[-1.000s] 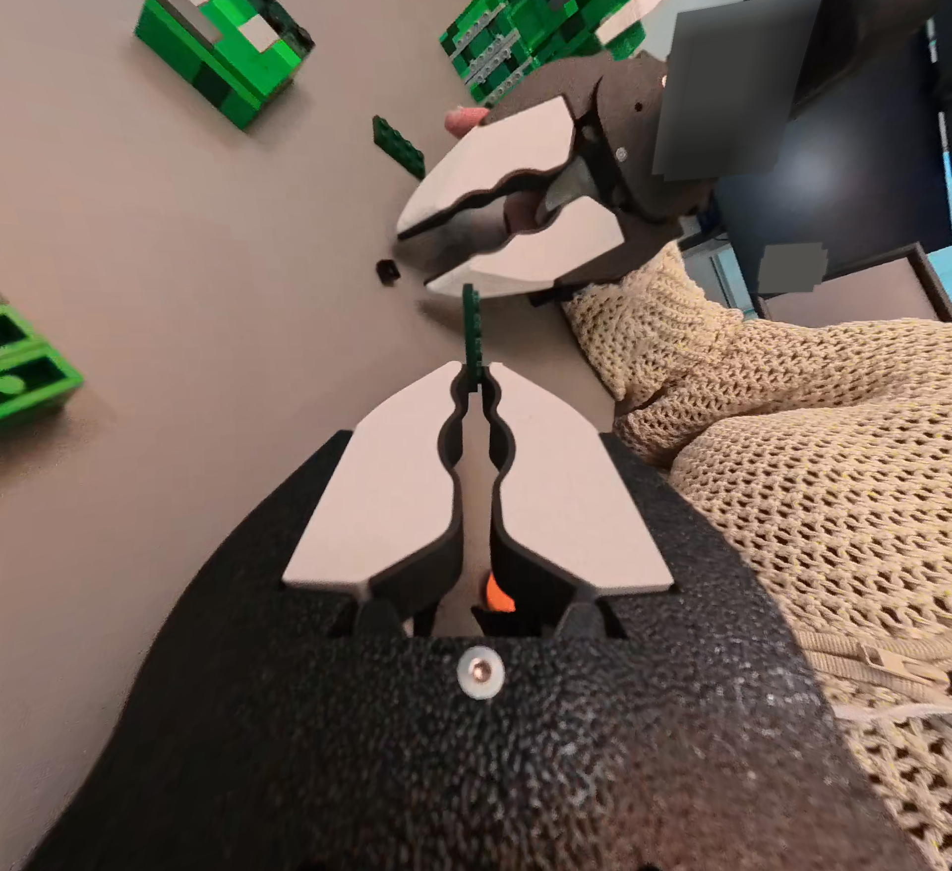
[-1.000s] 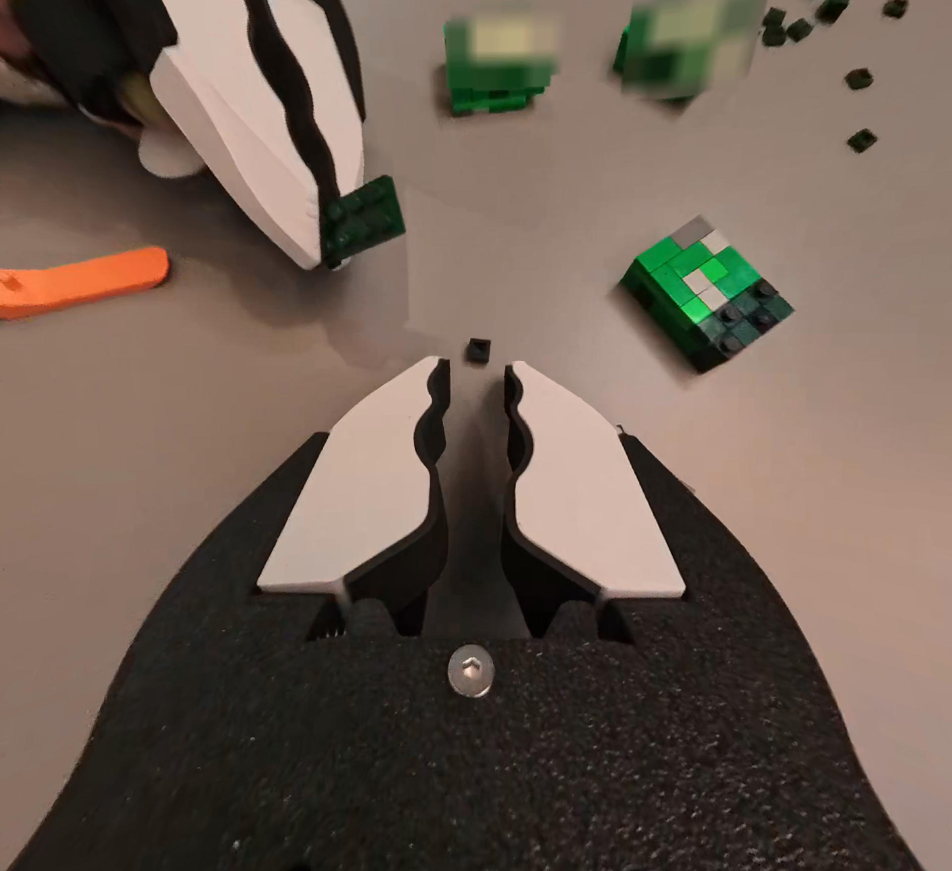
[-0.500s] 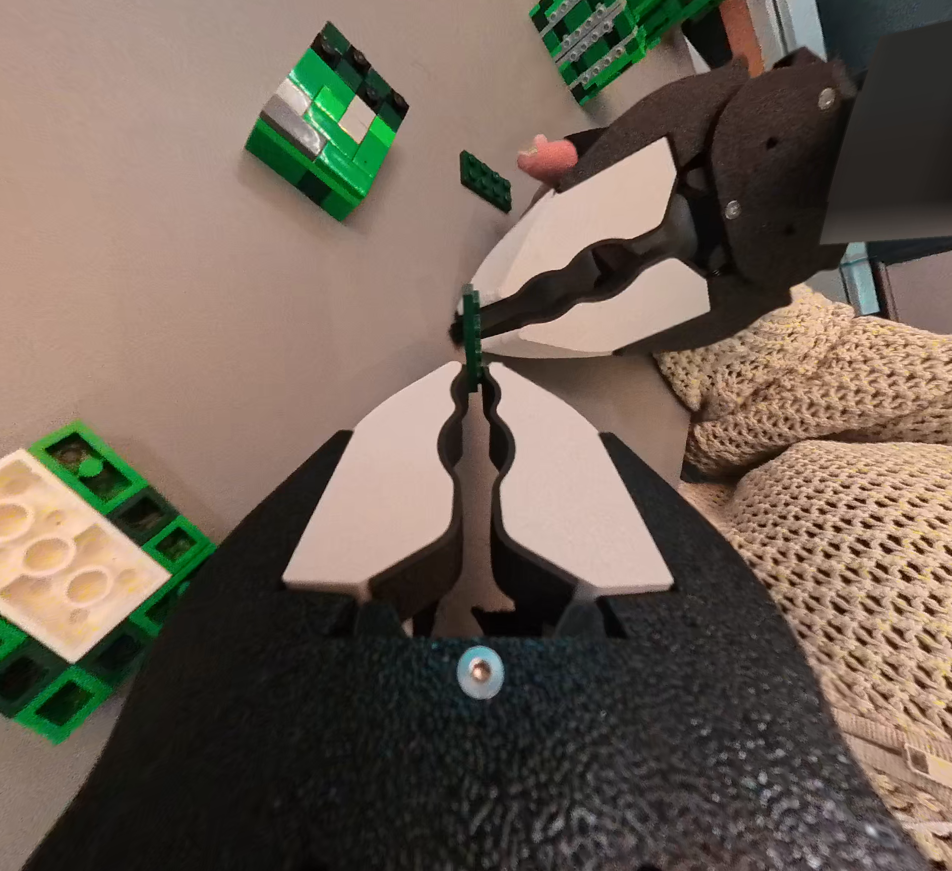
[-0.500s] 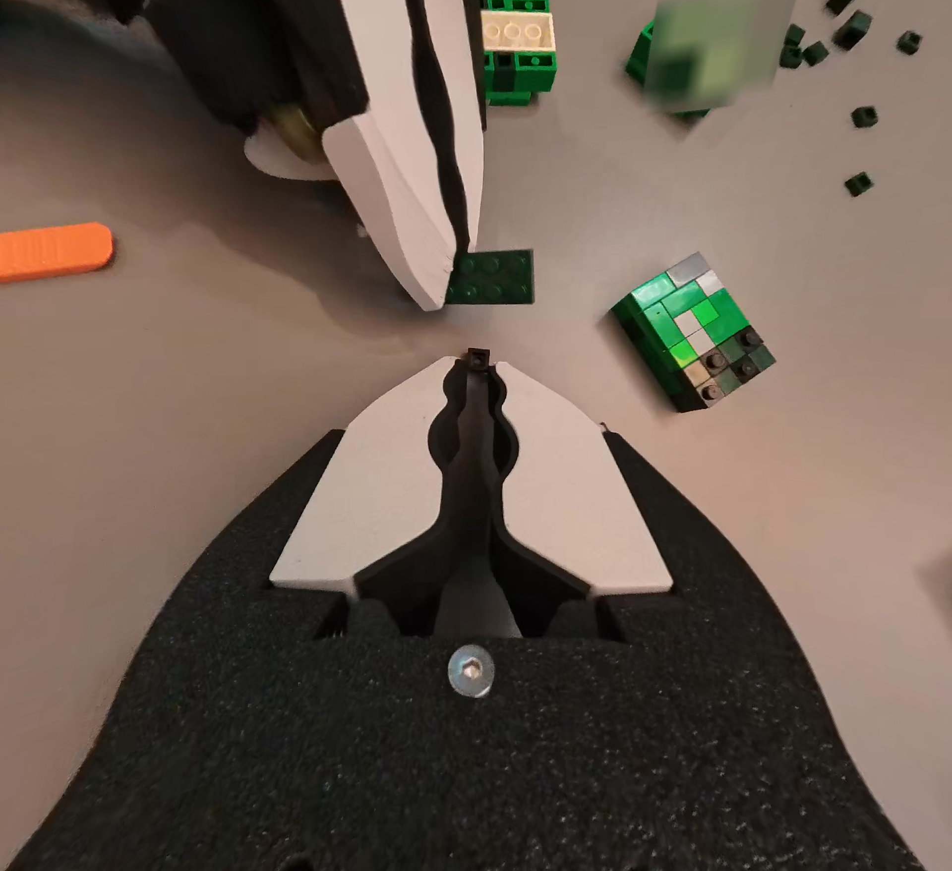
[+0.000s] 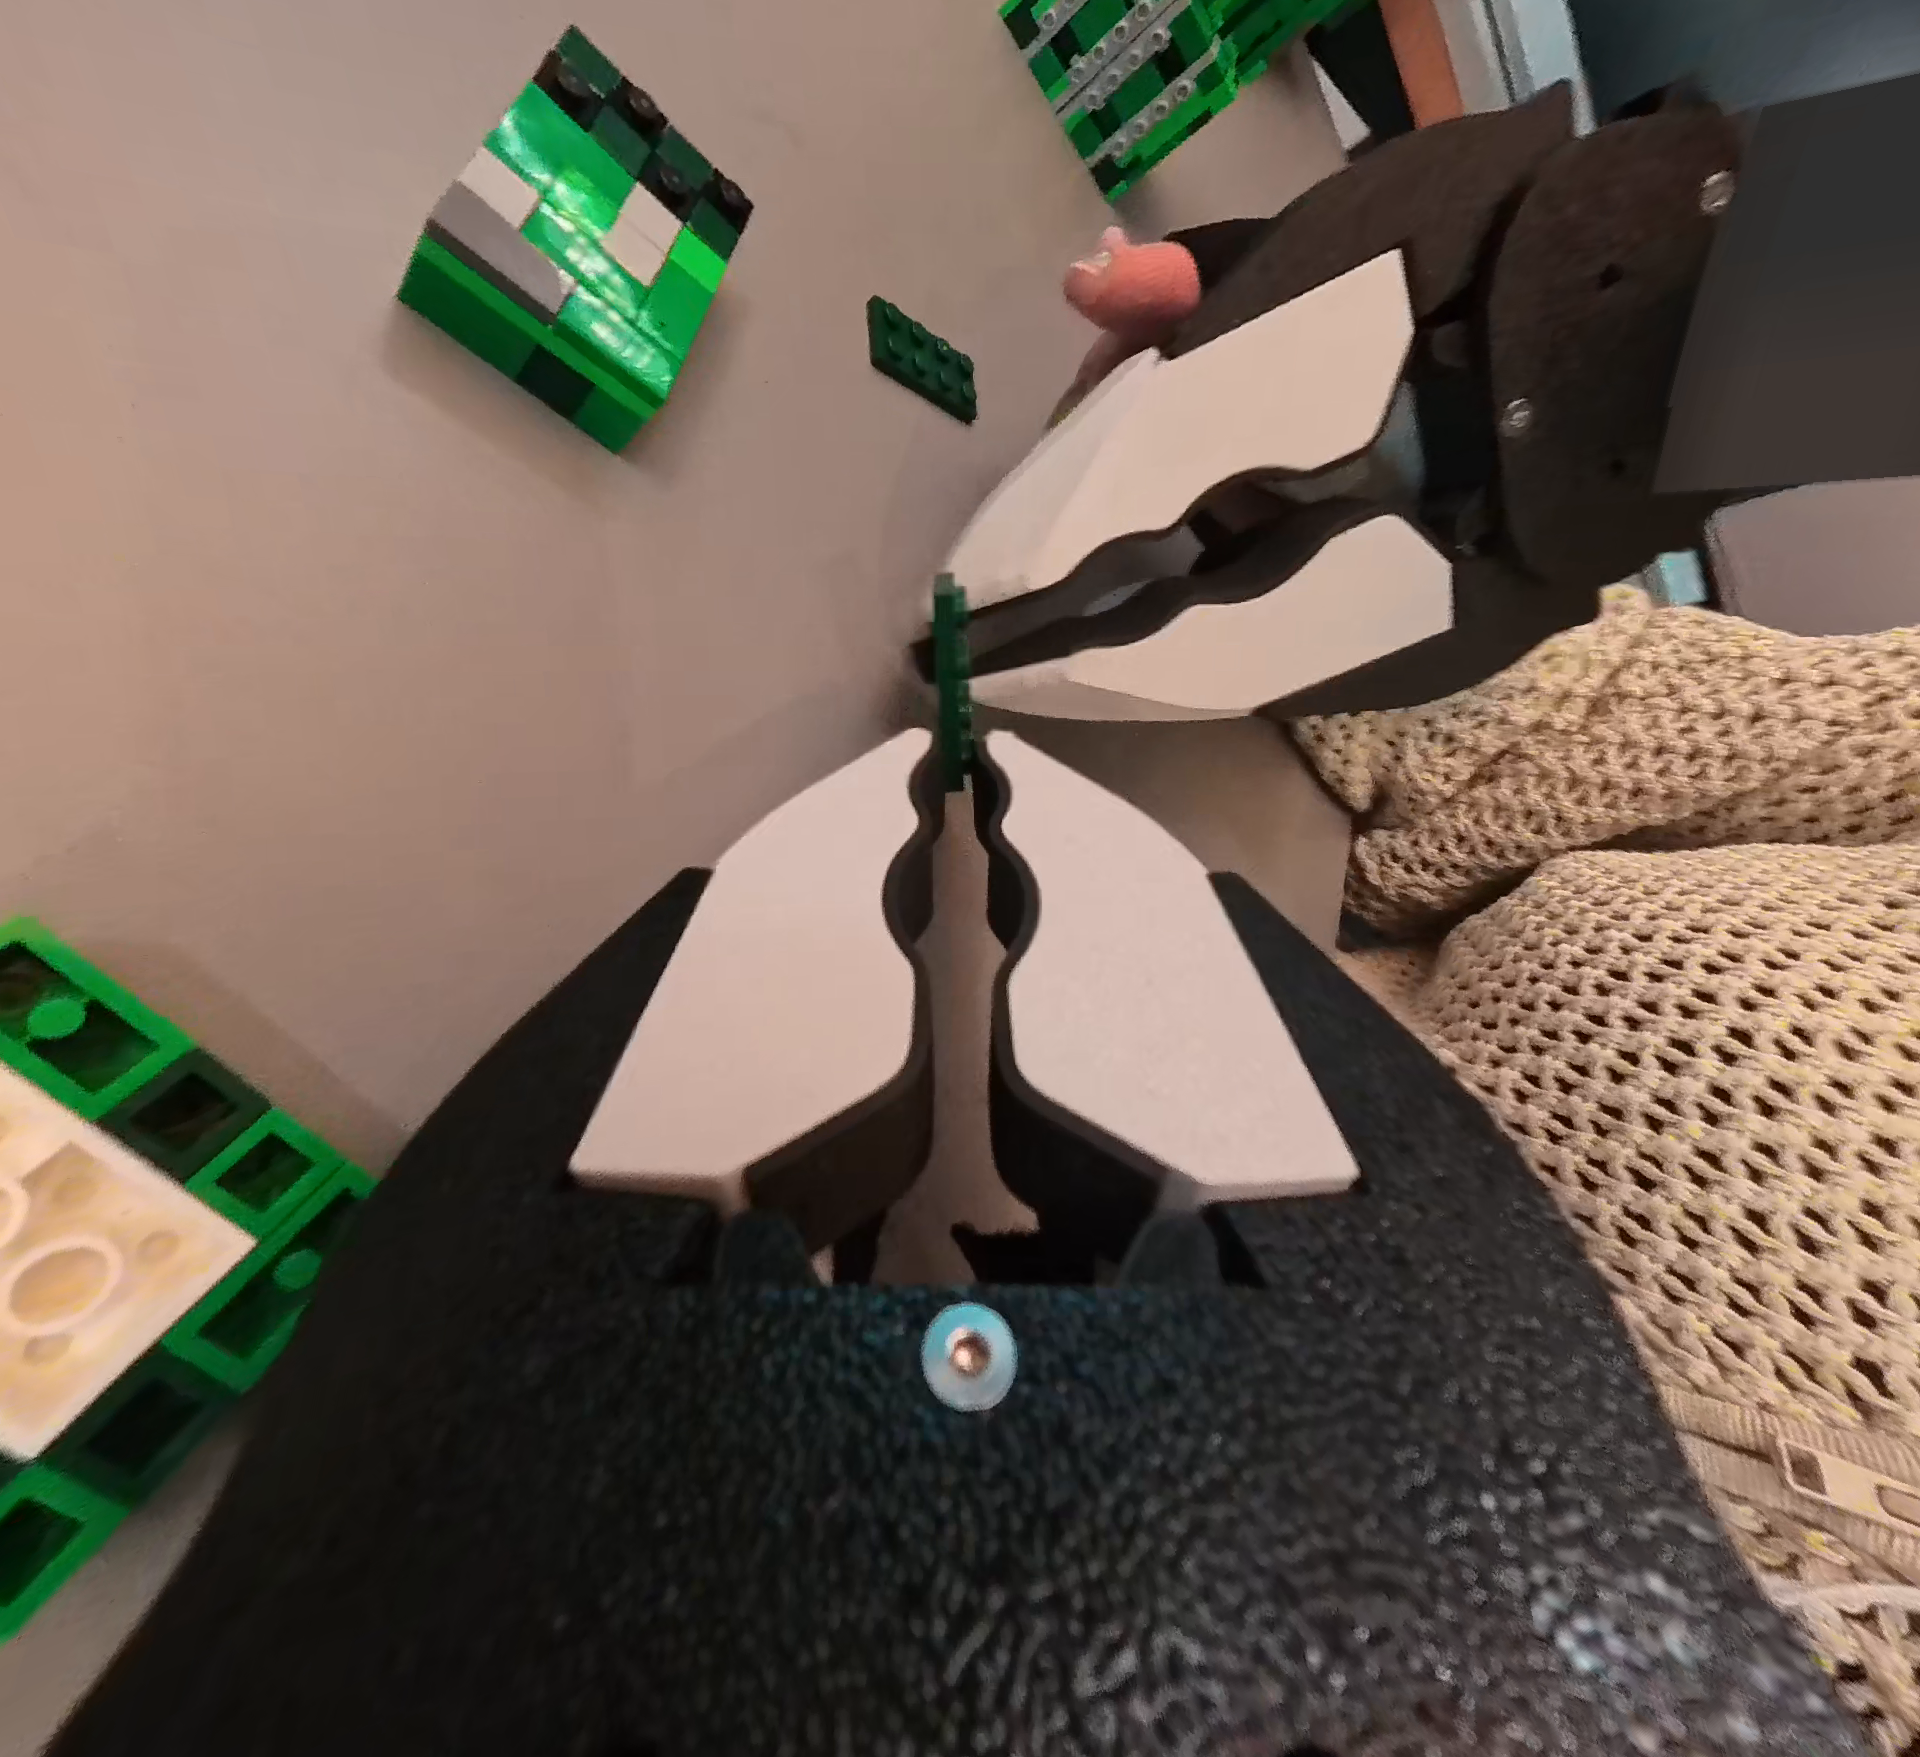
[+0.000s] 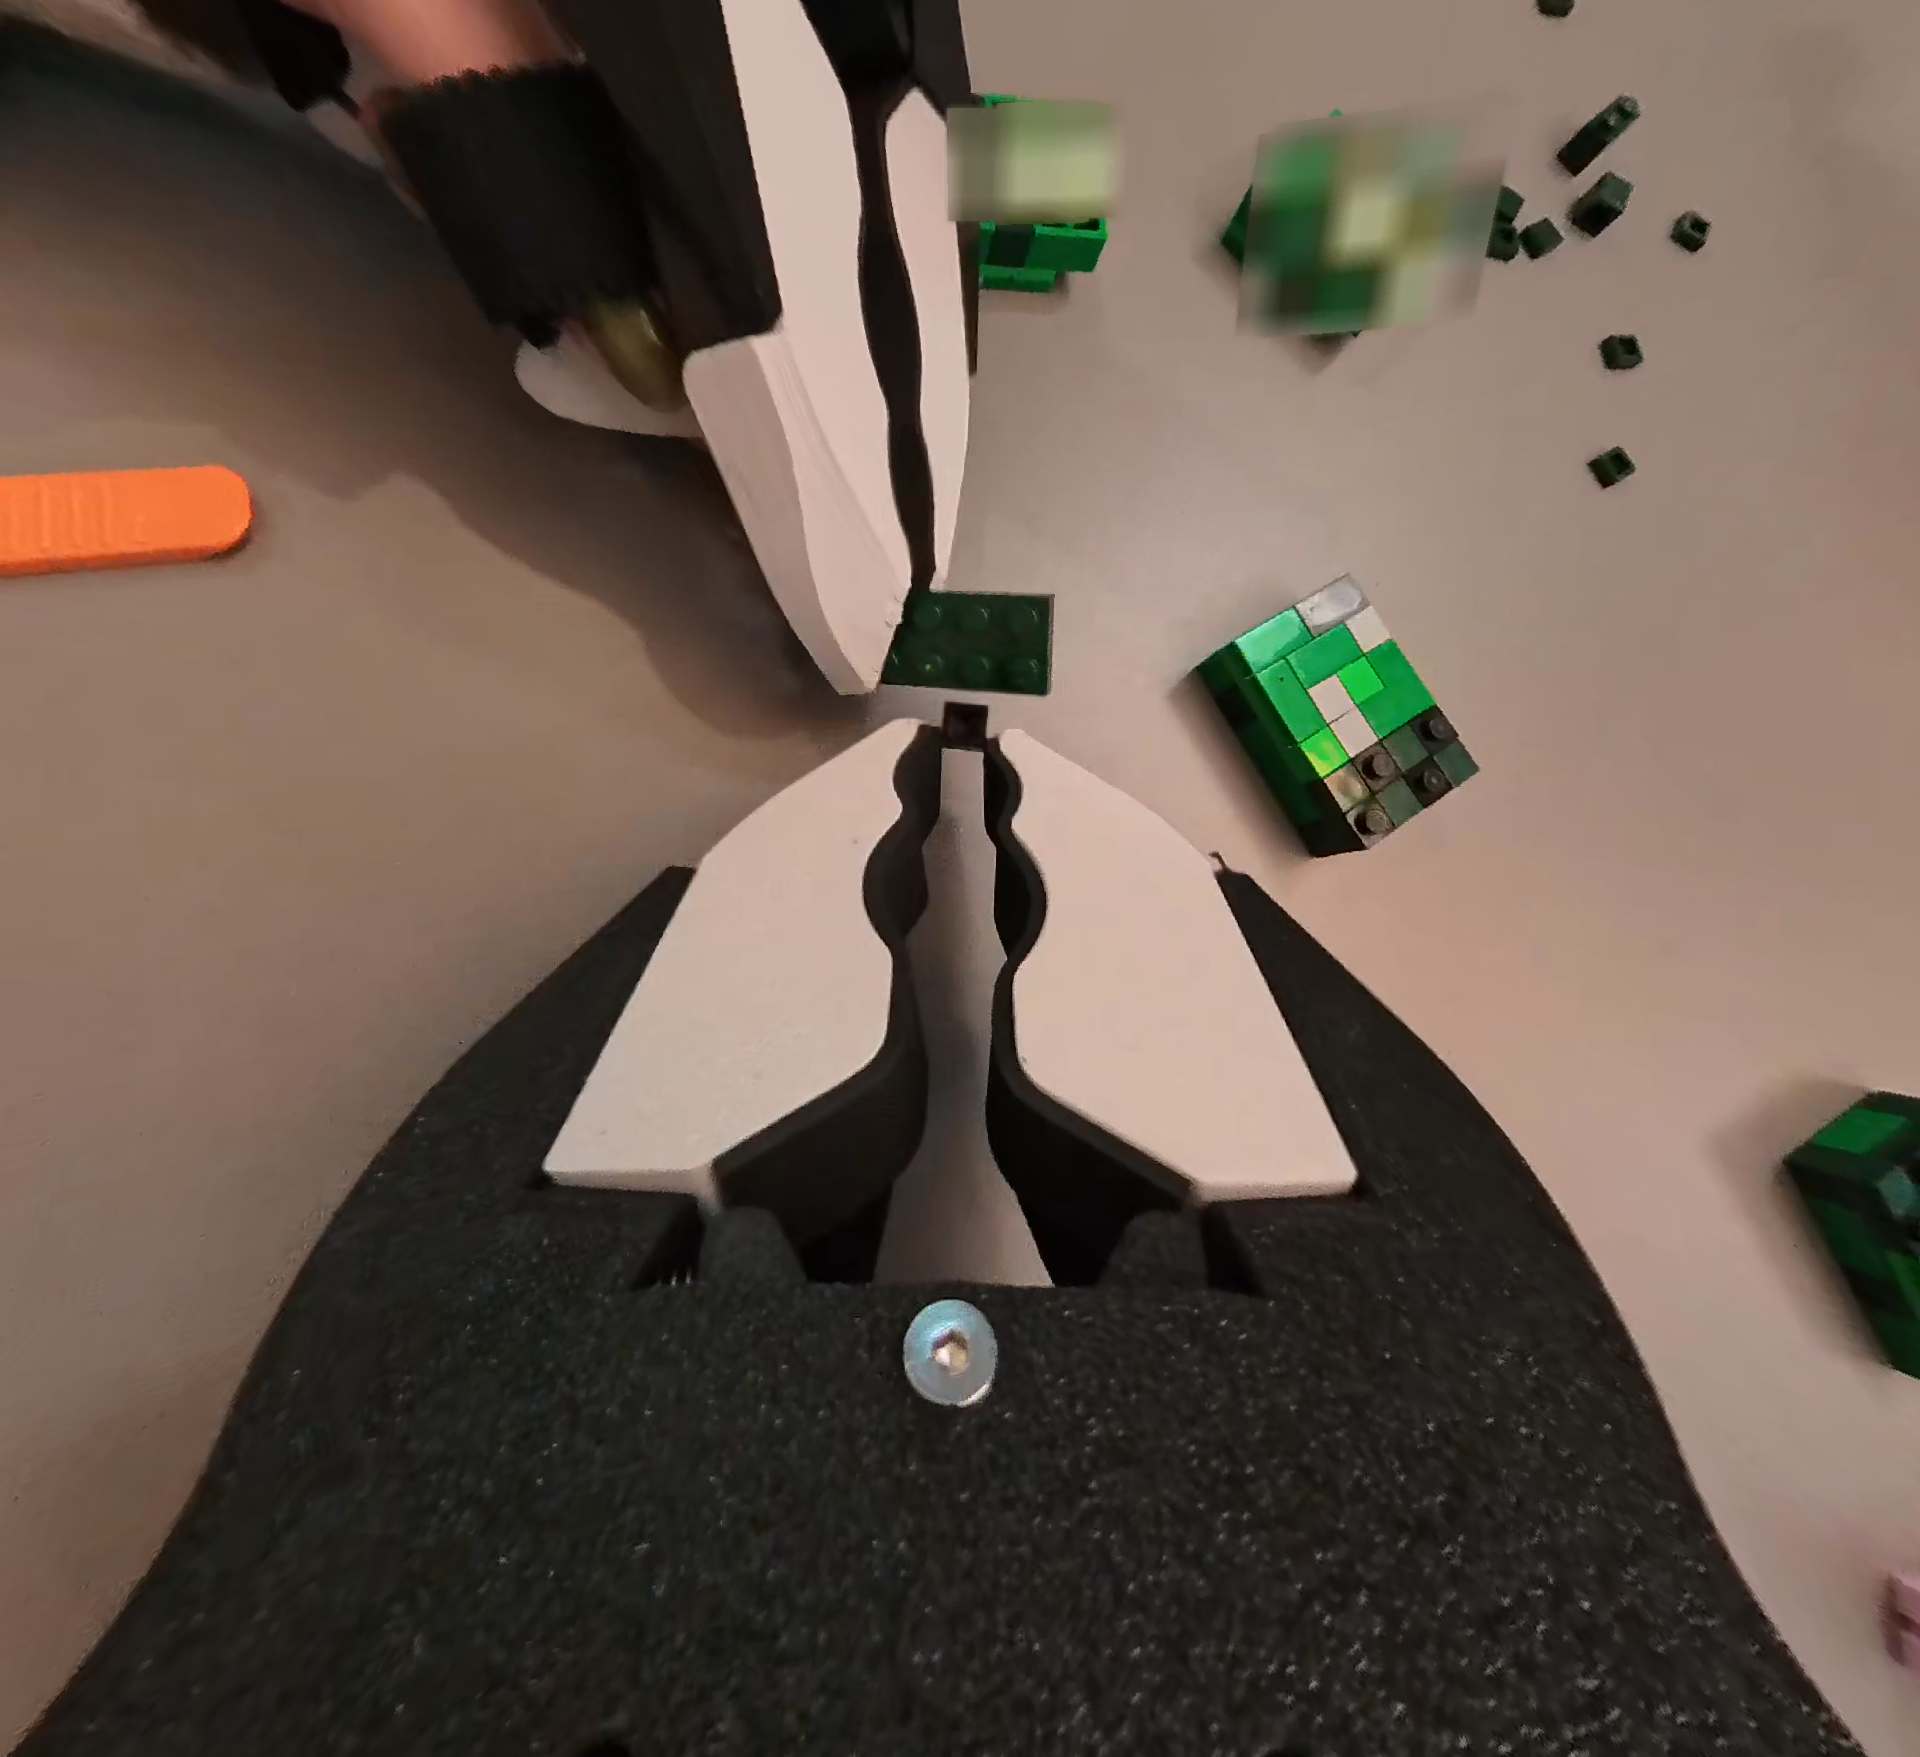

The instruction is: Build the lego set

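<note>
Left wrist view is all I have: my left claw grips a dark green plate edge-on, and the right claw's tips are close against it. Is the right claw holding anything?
Observer: Yes. In the right wrist view the right claw pinches a tiny black piece at its tips.
Operator: Where does it sit relative to the plate?
Observer: Just under the lower edge of the dark green plate, near its middle. The plate's studded face is turned toward that camera. I cannot tell whether they touch.
Operator: Anything on the table I'm missing?
Observer: An orange tool lies flat on the table, well away from the plate.
</note>
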`<state>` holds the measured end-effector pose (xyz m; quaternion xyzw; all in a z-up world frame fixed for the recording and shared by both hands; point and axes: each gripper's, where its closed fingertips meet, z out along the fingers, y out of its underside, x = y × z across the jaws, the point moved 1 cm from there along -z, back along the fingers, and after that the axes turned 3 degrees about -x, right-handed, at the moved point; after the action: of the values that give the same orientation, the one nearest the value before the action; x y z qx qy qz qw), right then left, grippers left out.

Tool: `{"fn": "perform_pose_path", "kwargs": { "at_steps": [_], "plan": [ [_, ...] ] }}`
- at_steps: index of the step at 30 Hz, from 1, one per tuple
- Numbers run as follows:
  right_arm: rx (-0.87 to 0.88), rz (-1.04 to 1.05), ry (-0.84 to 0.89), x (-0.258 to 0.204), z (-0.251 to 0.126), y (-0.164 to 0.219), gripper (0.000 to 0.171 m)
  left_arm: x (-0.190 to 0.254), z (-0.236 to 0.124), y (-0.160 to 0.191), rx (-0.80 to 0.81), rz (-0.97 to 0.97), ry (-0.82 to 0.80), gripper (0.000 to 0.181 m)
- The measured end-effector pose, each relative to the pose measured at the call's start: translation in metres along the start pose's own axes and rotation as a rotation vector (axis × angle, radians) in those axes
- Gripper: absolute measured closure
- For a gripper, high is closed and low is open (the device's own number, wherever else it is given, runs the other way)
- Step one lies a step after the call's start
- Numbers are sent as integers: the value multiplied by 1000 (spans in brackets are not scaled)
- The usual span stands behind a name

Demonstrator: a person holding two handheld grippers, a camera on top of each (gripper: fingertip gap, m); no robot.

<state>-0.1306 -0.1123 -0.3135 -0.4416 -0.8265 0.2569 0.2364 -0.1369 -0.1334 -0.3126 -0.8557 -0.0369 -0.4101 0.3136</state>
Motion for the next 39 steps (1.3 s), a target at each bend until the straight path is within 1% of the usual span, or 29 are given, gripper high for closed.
{"fn": "perform_pose_path", "kwargs": {
  "at_steps": [2,10,14,19,21,24,29,32,34,35,37,39],
  "plan": [
    [16,0,-11,-3,0,-3,164,2,2,2,-13,-5,21,177],
    [43,-10,-9,-3,-3,-5,164,1,2,1,-6,1,6,178],
    [44,-25,-12,-4,-2,-5,164,0,3,2,-11,9,-15,177],
    [25,-59,-17,-6,-5,-4,164,2,2,1,2,10,5,178],
    [-59,-114,-2,-2,-12,5,164,3,1,0,19,12,20,177],
    [-289,-160,-33,0,-31,30,164,6,-2,0,41,6,61,177],
    [-782,-113,-156,-4,-70,83,164,9,-6,0,70,15,85,177],
    [-1007,-48,-237,-12,-82,100,164,11,-17,-8,140,40,70,177],
    [-1107,-55,-265,-14,-84,105,164,12,-29,-16,194,68,47,177],
    [-1127,-70,-271,-14,-82,104,164,11,-33,-18,216,81,33,177],
    [-1138,-86,-302,-17,-75,97,164,13,-38,-20,239,91,33,177],
    [-1125,-102,-289,-14,-66,90,164,14,-38,-18,241,85,50,177]
  ]
}}
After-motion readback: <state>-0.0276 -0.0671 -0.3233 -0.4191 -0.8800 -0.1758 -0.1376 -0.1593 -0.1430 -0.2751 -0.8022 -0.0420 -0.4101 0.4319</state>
